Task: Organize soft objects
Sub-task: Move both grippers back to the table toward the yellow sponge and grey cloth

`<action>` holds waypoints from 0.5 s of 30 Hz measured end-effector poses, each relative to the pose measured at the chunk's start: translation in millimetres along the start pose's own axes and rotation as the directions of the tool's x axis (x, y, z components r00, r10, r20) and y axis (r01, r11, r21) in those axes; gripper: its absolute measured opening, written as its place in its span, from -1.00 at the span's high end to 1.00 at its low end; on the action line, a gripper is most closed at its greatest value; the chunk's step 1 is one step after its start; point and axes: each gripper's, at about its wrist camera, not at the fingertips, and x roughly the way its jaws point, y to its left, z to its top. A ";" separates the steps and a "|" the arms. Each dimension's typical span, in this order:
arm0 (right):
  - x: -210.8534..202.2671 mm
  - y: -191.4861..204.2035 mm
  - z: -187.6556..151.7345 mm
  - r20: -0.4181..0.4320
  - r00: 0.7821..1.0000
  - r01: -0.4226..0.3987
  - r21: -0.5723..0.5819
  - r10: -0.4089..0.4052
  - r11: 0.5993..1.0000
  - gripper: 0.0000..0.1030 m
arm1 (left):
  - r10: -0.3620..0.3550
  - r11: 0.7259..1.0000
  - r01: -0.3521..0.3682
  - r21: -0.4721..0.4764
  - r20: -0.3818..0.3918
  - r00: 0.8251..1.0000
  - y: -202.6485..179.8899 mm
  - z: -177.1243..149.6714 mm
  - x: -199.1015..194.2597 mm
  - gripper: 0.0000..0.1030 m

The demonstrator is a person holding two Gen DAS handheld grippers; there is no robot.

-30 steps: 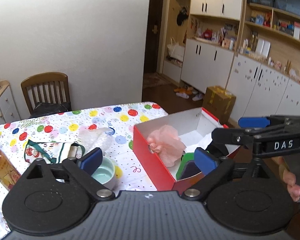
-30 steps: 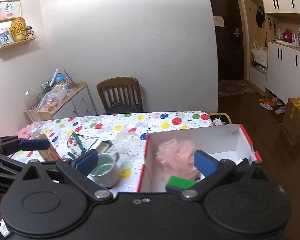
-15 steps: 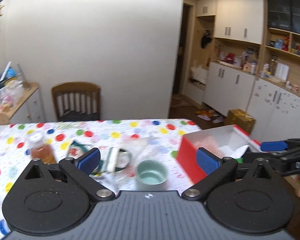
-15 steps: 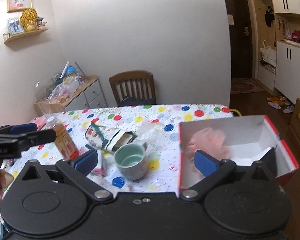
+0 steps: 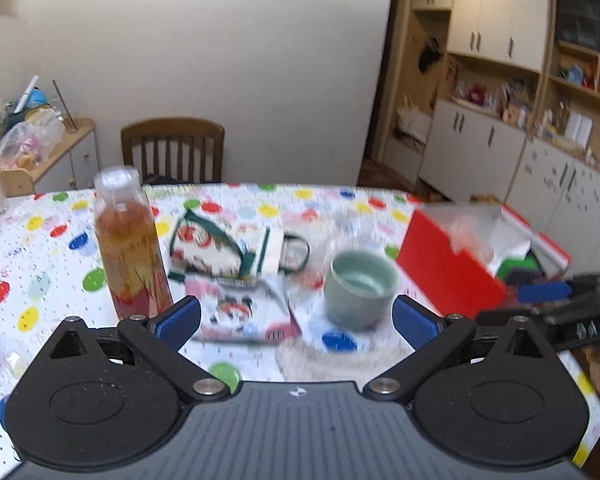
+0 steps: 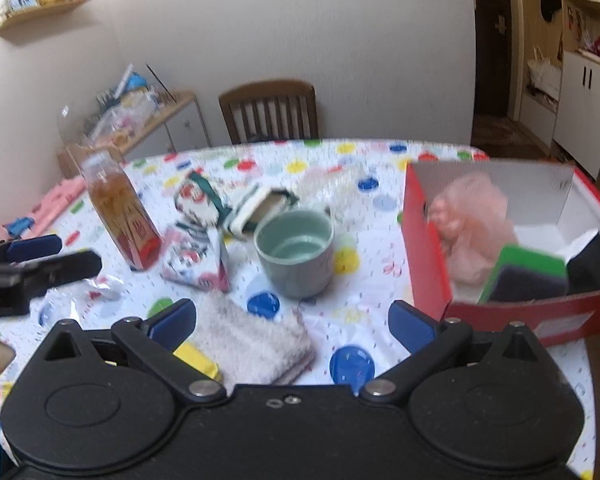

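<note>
A red box (image 6: 425,256) stands at the table's right and holds a pink mesh puff (image 6: 474,220) and a green-and-dark sponge (image 6: 526,274). A folded fluffy pale towel (image 6: 256,340) lies on the dotted tablecloth, just ahead of my right gripper (image 6: 291,324), which is open and empty above it. My left gripper (image 5: 296,322) is open too, with nothing held, over a printed tissue pack (image 5: 240,314). The box (image 5: 448,266) sits to its right, and the right gripper's blue fingertip (image 5: 544,292) shows beside it.
A pale green mug (image 6: 296,252) stands mid-table, with a tea bottle (image 6: 120,216) to its left and a patterned pouch (image 6: 204,200) behind. A yellow item (image 6: 196,358) lies by the towel. Pink cloth (image 6: 56,200) lies far left. A wooden chair (image 6: 270,110) stands behind the table.
Both grippers have drawn back and swung left, away from the red box toward the table's middle. The towel, bottle and tissue pack have come into view. Both stay open.
</note>
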 end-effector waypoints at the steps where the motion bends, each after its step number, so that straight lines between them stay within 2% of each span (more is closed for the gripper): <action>1: 5.9 1.0 -3.1 -0.016 1.000 0.006 0.002 -0.006 1.000 -0.98 | -0.004 1.000 0.004 0.005 -0.013 1.000 -1.0 -6.8 2.2 -0.99; 8: 42.8 6.9 -18.3 -0.114 0.993 0.032 0.014 -0.030 0.999 -0.94 | -0.053 0.998 0.058 0.038 -0.133 0.990 -4.8 -45.7 32.5 -0.99; 15: 71.8 12.0 -29.0 -0.192 0.981 0.040 0.010 -0.037 0.999 -0.87 | -0.050 0.993 0.072 0.094 -0.219 0.975 -11.8 -72.8 62.3 -0.99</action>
